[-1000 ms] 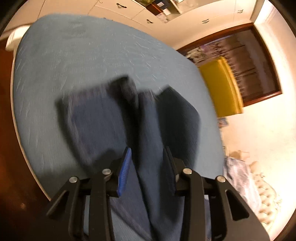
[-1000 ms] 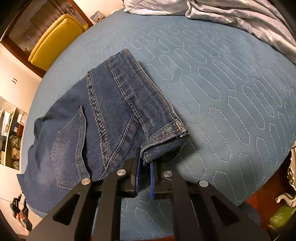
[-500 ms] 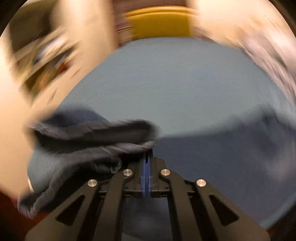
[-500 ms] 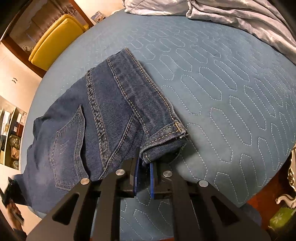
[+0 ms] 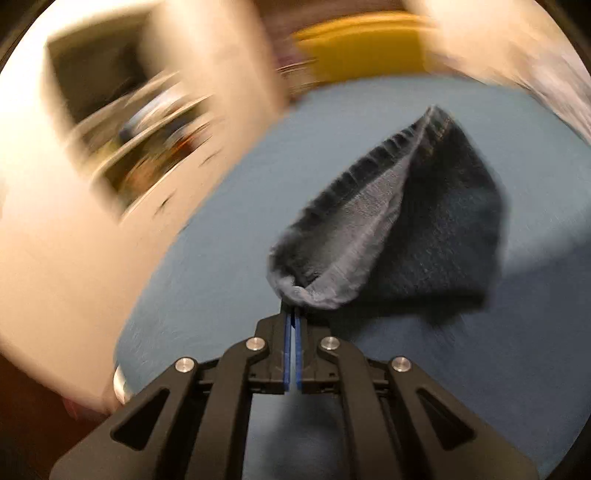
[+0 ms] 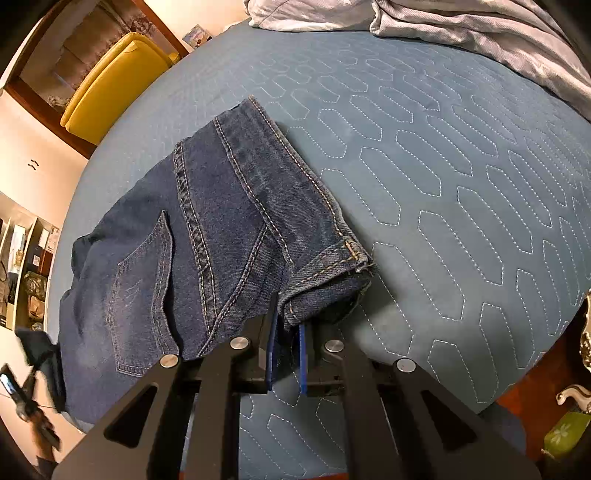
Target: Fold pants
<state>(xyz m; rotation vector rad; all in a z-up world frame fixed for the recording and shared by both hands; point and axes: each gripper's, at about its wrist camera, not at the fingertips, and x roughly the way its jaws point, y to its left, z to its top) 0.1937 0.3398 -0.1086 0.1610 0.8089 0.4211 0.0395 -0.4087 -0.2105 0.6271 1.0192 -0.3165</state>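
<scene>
Dark blue jeans (image 6: 207, 236) lie folded on the blue quilted bed (image 6: 443, 177), back pocket up. My right gripper (image 6: 287, 325) is shut on the hem corner of the jeans at their near edge, low on the bed. My left gripper (image 5: 293, 314) is shut on another edge of the jeans (image 5: 424, 229) and holds it lifted, so the pale inside of the denim shows. The left wrist view is motion-blurred. The left gripper also shows at the lower left of the right wrist view (image 6: 26, 391), blurred.
A grey blanket (image 6: 461, 33) is bunched at the far side of the bed. A yellow armchair (image 6: 110, 81) stands beyond the bed. Shelves (image 6: 22, 258) line the wall at left. The bed's wooden edge (image 6: 535, 387) is at lower right.
My left gripper closed on the jeans edge and swung it up and across, lifting the fabric. My right gripper kept still, holding the hem.
</scene>
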